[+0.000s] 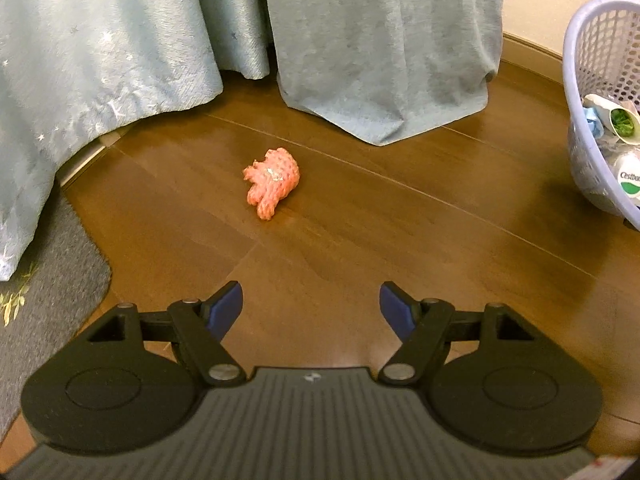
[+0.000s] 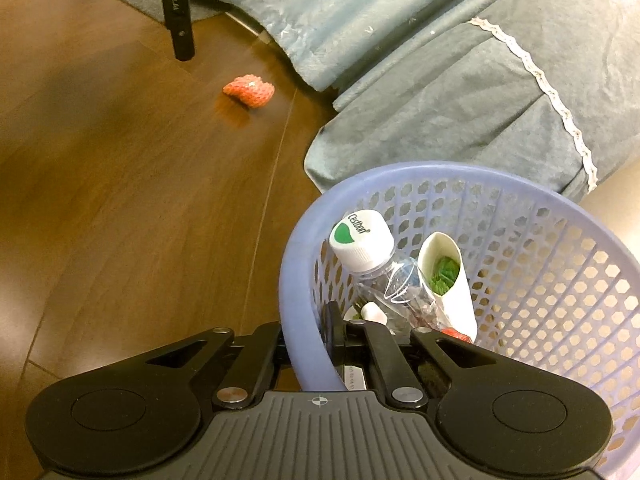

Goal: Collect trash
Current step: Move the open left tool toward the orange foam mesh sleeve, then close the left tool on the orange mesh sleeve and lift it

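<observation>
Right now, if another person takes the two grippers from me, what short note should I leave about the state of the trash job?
Left gripper: open, empty, pointing down at the floor before the pink foam net.
Right gripper: shut on the rim of the purple basket.
Done: a clear bottle with a white cap and a white paper cone with something green inside are in the basket.
Left: grasp the net from the wooden floor near the curtains and drop it in the basket.

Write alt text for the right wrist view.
The right gripper is clamped on the rim of a lavender basket holding a plastic bottle and other trash. An orange foam net lies beyond on the wooden floor.
</observation>
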The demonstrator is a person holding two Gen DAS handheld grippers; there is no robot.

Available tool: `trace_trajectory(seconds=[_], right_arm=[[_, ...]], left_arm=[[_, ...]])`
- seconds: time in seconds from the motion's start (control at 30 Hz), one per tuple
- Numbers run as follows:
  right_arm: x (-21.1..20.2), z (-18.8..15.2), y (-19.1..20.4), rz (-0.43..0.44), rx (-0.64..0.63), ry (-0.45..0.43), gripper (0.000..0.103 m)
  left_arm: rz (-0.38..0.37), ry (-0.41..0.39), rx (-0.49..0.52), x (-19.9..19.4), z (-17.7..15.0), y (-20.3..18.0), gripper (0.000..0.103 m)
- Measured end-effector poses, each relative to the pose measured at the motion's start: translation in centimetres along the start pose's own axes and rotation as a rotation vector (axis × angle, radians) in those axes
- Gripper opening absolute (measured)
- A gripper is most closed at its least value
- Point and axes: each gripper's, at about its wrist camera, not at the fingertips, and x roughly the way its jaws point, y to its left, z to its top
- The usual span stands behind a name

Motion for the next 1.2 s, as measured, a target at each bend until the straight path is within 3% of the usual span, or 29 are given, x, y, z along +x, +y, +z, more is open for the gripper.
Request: trace_trajectory(seconds=[0.37,0.7,1.2], right_arm=[[2.6,1.4,-1.7,-0.012,0.019,0.01,0.001],[5.8,2.6,-2.6,-0.024,0.025,0.042,0.001],[7.8,2.7,-3.1,-0.031,0.01,0.054,0.002]], left_arm=[[0.023,0.008,-0.003,3.9,1.9,1.5,0.072],[-0.004,0.007,0.064,8.3,4.4,2.2,0.072],[-0.001,-0.042,0.091,13.7,7.5,3.8,0.07]])
